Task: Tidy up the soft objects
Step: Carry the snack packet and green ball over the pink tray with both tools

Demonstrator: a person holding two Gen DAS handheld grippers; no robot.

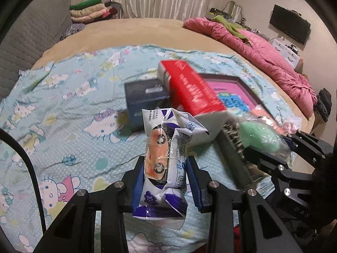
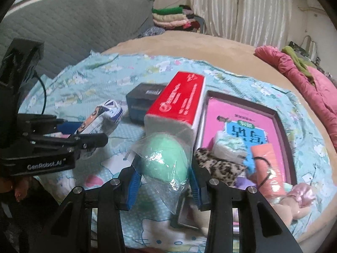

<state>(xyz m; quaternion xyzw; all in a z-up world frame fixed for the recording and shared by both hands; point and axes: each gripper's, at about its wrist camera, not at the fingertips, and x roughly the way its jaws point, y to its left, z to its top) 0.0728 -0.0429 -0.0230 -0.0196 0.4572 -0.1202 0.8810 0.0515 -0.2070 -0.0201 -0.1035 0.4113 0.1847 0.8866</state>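
Standing by the bed, I am counting two grippers, each one carrying a single soft packet above the cartoon-cat sheet (image 1: 69, 113). The left gripper (image 1: 165, 176) is pinching one white and purple packet (image 1: 166, 160), its blue pads pressing into the crinkled wrapper from both sides, so the jaws are sitting fairly narrow with the packet standing upright between them. The right gripper (image 2: 165, 181) is clamping one green sponge (image 2: 164, 160) sealed in a clear bag, with the loose plastic hanging down below the pads.

Lying on the sheet between them are two boxes touching each other: one red tissue pack (image 2: 179, 103) tilting up against one dark blue box (image 2: 143, 101). Just beside the red pack, one dark-rimmed tray (image 2: 284, 130) is holding a pink book cover, one white folded cloth (image 2: 229, 149), one coral-coloured packet (image 2: 267, 164) and one leopard-print piece (image 2: 217, 166). One shiny pink scrunchie (image 2: 301, 194) is resting at the tray's near corner.

Further off, one pink quilt (image 1: 263, 50) is bunching along the far edge of the bed, and one stack of folded clothes (image 1: 92, 10) is sitting by the curtains.
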